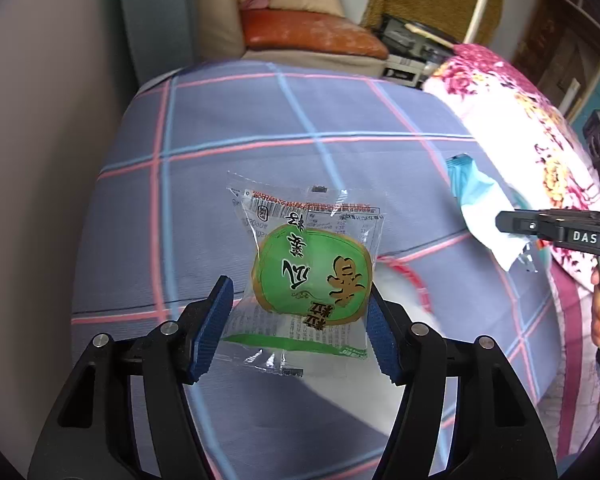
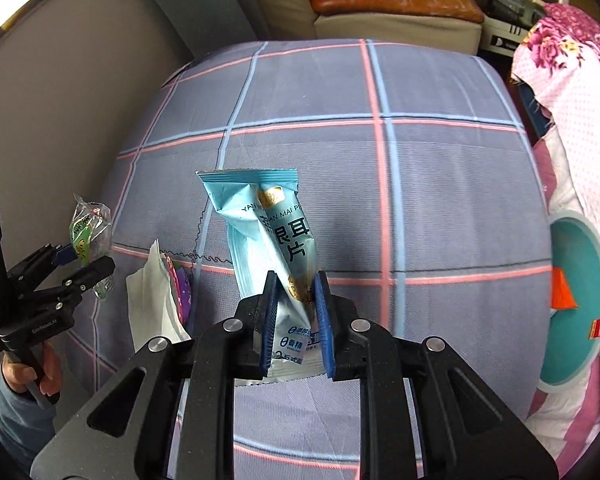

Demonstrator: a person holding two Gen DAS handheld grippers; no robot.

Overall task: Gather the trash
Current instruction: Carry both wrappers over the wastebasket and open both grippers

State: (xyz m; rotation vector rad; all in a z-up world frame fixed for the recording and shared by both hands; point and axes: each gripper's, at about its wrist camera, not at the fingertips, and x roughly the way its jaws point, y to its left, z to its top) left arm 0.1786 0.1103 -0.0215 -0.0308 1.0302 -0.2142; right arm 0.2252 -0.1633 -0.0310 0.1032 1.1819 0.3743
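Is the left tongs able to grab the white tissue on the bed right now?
Probably not yet. The left tongs are already shut on a green snack packet, so they are full. The tissue itself lies uncovered on the bed, nothing on top.

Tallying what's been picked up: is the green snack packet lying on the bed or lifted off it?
Lifted. The green snack packet hangs between the left gripper's blue pads, clear of the checked bedsheet in the right wrist view.
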